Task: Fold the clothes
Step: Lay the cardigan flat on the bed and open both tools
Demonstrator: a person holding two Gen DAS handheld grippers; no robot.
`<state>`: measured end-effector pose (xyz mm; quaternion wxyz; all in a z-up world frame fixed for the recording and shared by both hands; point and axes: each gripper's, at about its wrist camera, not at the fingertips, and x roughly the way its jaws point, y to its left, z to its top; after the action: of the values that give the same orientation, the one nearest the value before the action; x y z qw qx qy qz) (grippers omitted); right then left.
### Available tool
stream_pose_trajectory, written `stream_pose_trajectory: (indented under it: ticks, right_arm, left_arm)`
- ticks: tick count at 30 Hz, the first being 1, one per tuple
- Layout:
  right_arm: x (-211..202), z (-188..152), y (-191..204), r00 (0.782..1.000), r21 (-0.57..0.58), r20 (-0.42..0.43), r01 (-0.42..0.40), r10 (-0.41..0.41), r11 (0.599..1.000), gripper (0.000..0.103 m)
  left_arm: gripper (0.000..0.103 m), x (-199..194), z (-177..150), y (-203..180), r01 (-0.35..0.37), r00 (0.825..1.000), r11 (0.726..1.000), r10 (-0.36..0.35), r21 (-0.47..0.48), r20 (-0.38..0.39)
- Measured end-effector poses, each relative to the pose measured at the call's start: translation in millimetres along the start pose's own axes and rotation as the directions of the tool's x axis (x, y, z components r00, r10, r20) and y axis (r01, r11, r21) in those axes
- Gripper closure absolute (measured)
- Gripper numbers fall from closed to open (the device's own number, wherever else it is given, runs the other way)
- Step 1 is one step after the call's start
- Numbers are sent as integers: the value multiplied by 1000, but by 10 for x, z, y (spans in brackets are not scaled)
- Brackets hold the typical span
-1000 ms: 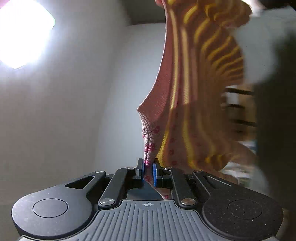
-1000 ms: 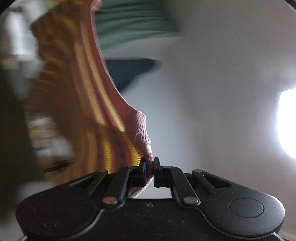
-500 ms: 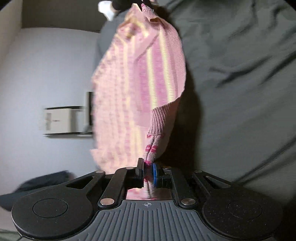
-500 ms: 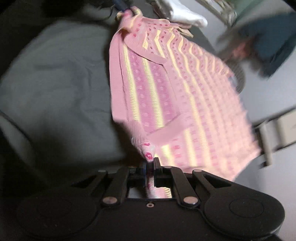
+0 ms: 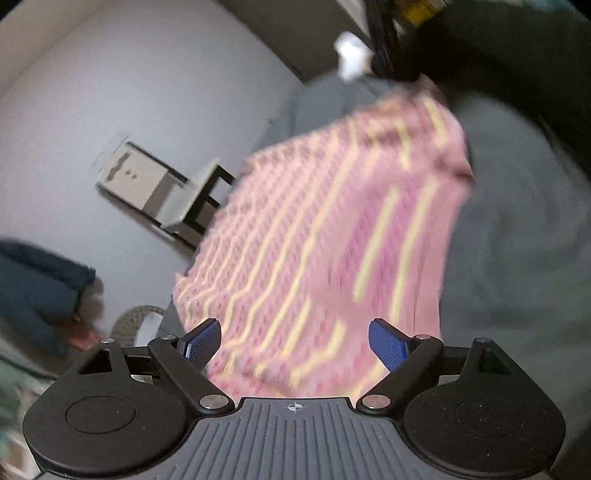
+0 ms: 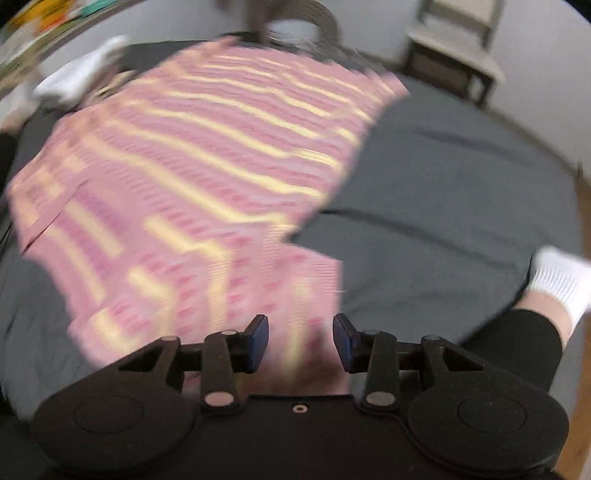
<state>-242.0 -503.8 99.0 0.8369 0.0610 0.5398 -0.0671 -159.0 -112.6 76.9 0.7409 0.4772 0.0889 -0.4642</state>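
One pink and yellow striped sweater lies spread on one dark grey bed. Two grippers show, one per view, each with two blue-padded fingers set wide apart. One white sock shows at the near right on a person's foot. Far off stand one small white side table and one round woven basket. One dark blue heap of cloth lies at the left.

No writing, label, brand or number can be read anywhere here. The only sign is a small crosshair mark on the left gripper's ribbed grey housing.
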Motion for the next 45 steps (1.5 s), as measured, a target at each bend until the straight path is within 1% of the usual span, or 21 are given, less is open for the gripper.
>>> stream_pose_trajectory:
  ticks: [3,7,10,12,13,14,15,17,18,20,22,24,26,28,29,31,34,36,39,43,45]
  right_arm:
    - [336,71,-128,998,97,-12,-63,64,993,70]
    - [567,169,-129,994,83,-52,-89,93,993,74]
    - [719,174,-102,990,74,-59,-125,130,989,97]
    - [700,152,-91,988,73,-45,-143,147,987,98]
    - [640,149,-81,994,60,-33,-98,100,993,98]
    - [575,150,-71,1000,38,-17,-7,8,999,98]
    - [520,149,-56,994,3,1,108,-108,994,98]
    - [413,148,8,959,-96,50,283,-280,954,98]
    - [387,150,31,940,-121,70,341,-335,932,98]
    - [447,163,21,937,-124,29,349,-348,929,98]
    - [553,152,6,946,-114,-18,320,-324,941,94]
    - [637,135,-30,955,-82,-62,285,-290,955,89]
    - [552,124,-159,968,23,-80,242,-240,970,69]
    - [394,96,-289,981,123,-99,181,-169,976,57]
    - [319,66,-341,984,169,-120,149,-130,974,55]
    - [195,-47,-402,982,267,-186,87,-37,960,53]
    - [125,-301,-375,957,405,-274,25,95,914,54]
    - [97,-413,-265,949,414,-302,48,88,909,54]
    - [88,-443,-136,946,431,-323,106,44,896,52]
    - [225,-437,-127,932,491,-358,135,57,861,52]
    - [298,-454,-124,922,539,-378,152,77,829,52]
  left_arm:
    - [15,89,155,-28,16,998,995,-9,-99,68]
    - [15,126,289,-150,54,990,989,-35,-140,133]
    - [15,305,400,-272,104,982,980,-75,-167,171]
    - [15,399,495,-337,139,973,975,-102,-175,205]
    - [15,450,551,-368,159,968,971,-117,-178,224]
    - [15,501,612,-403,190,959,964,-142,-186,245]
    - [15,560,671,-434,223,950,955,-168,-195,264]
    - [15,696,806,-506,294,926,932,-223,-213,304]
    - [15,766,876,-550,335,911,916,-255,-223,323]
    - [15,945,1012,-657,408,884,881,-315,-241,346]
    - [15,1115,1132,-773,453,863,856,-352,-249,363]
    - [15,1221,1216,-891,481,853,843,-385,-242,353]
    - [15,1236,1256,-992,488,849,841,-396,-234,350]
    - [15,1226,1275,-1089,493,844,840,-400,-225,358]
    - [15,1218,1283,-1138,487,847,845,-393,-223,359]
    - [16,1231,1301,-1225,456,867,860,-371,-228,333]
    - [22,1256,1308,-1293,427,885,872,-347,-241,312]
    - [22,1274,1292,-1301,433,885,863,-349,-263,309]
    - [23,1290,1249,-1330,414,897,866,-334,-281,290]
    - [23,1350,1121,-1333,374,922,868,-312,-328,227]
    - [22,1385,1058,-1303,377,924,846,-315,-376,217]
